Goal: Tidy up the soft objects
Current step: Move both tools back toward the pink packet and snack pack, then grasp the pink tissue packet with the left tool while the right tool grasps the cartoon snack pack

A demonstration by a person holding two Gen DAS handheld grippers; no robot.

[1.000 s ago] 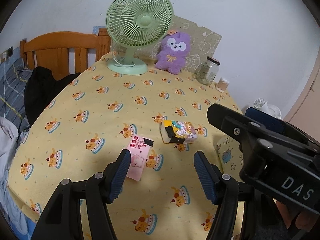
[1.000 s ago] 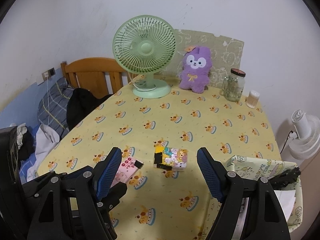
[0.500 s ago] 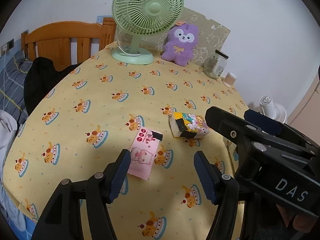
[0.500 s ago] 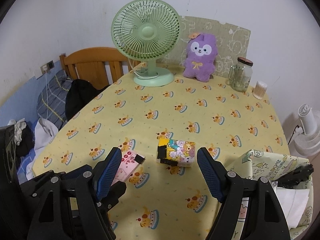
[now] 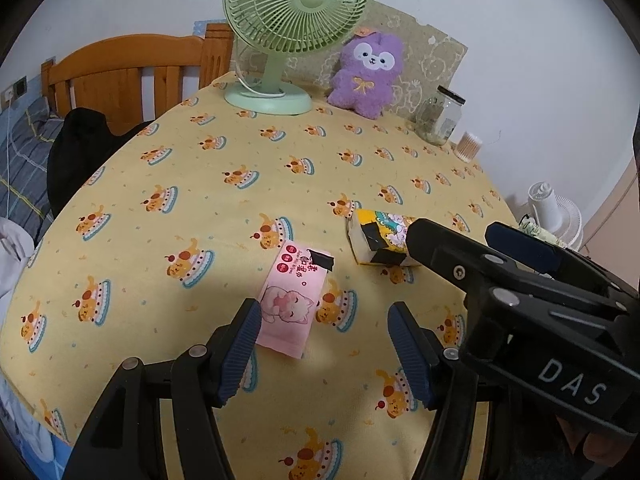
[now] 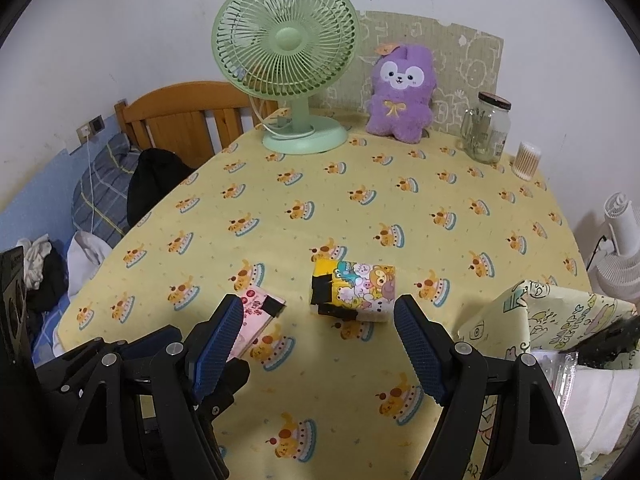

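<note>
A flat pink tissue pack with a cat print lies on the yellow tablecloth, just ahead of my open, empty left gripper; it also shows in the right wrist view. A thicker yellow cartoon tissue pack lies just ahead of my open, empty right gripper; in the left wrist view the pack is partly hidden by the right gripper's body. A patterned fabric bag stands open at the right table edge with white packs inside.
At the back of the table stand a green fan, a purple plush toy, a glass jar and a cotton swab pot. A wooden headboard and a bed with clothes lie left. A white fan stands right.
Both grippers have moved forward and down towards the table. The two tissue packs now sit closer to the fingertips. Both stay open.
</note>
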